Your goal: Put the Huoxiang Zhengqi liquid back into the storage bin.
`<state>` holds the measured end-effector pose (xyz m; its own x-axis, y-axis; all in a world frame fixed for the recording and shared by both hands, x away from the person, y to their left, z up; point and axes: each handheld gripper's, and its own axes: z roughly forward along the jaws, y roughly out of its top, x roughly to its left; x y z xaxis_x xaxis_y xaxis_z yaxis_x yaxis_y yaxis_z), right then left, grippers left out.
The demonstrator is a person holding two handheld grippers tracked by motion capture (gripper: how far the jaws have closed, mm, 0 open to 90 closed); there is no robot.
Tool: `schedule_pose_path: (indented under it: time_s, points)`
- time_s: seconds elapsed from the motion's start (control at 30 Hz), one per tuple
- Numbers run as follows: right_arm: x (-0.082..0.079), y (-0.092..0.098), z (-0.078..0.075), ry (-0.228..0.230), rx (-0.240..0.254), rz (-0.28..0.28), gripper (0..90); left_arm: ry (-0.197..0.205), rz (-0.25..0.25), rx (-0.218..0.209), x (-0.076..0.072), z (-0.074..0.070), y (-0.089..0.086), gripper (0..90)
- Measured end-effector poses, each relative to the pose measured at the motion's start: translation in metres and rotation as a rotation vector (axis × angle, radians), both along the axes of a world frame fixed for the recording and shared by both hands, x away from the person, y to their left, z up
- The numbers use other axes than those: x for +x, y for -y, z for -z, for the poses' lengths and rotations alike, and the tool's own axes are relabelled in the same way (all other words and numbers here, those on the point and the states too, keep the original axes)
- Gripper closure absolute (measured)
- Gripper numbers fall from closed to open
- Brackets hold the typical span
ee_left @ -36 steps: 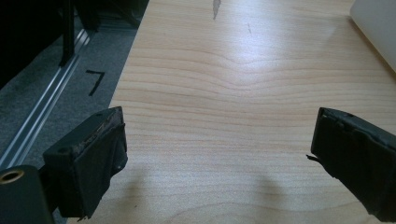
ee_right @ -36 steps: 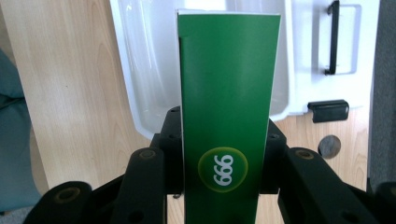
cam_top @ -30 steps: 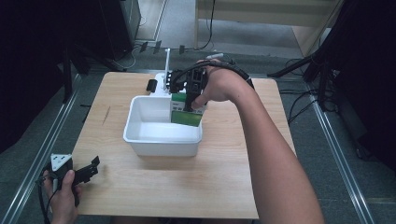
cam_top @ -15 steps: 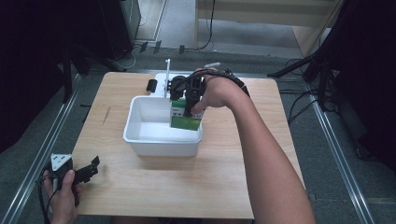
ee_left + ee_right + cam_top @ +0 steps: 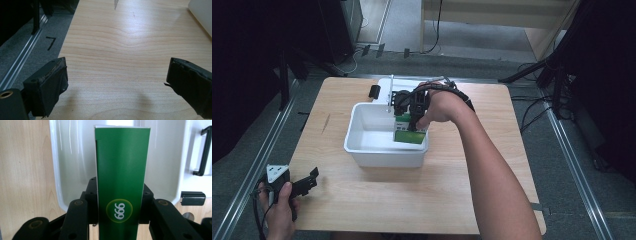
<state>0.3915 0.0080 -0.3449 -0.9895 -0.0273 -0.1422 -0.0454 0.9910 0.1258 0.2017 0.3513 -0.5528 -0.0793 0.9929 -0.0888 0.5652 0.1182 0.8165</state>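
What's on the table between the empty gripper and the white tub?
Nothing: in the high view only bare wooden table lies between the left gripper and the white tub. The left gripper view shows bare wood too.

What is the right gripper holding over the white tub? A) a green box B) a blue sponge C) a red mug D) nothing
A: the right gripper has its jaws closed on either side of a green box printed with "666", and the high view shows it hanging inside the white tub.
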Motion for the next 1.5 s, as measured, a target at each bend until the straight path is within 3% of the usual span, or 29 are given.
schedule_pose_path:
  time_s: [0.37, 0.9, 1.23, 1.5]
  points:
    - [0.002, -0.002, 0.019, -0.01, 0.001, -0.003, 64.2, 0.0, -0.002, -0.002, 0.0, 0.0, 0.0, 4.2]
    - [0.005, -0.009, 0.048, -0.019, -0.042, -0.012, 63.9, 0.001, -0.001, -0.002, 0.0, 0.0, 0.0, 4.1]
    - [0.005, -0.009, 0.055, -0.021, -0.046, -0.011, 62.7, 0.001, 0.0, -0.002, 0.0, 0.0, 0.0, 4.2]
    - [0.006, -0.006, 0.048, -0.012, -0.023, 0.025, 57.5, 0.002, -0.001, 0.0, 0.0, 0.0, 0.0, 4.2]
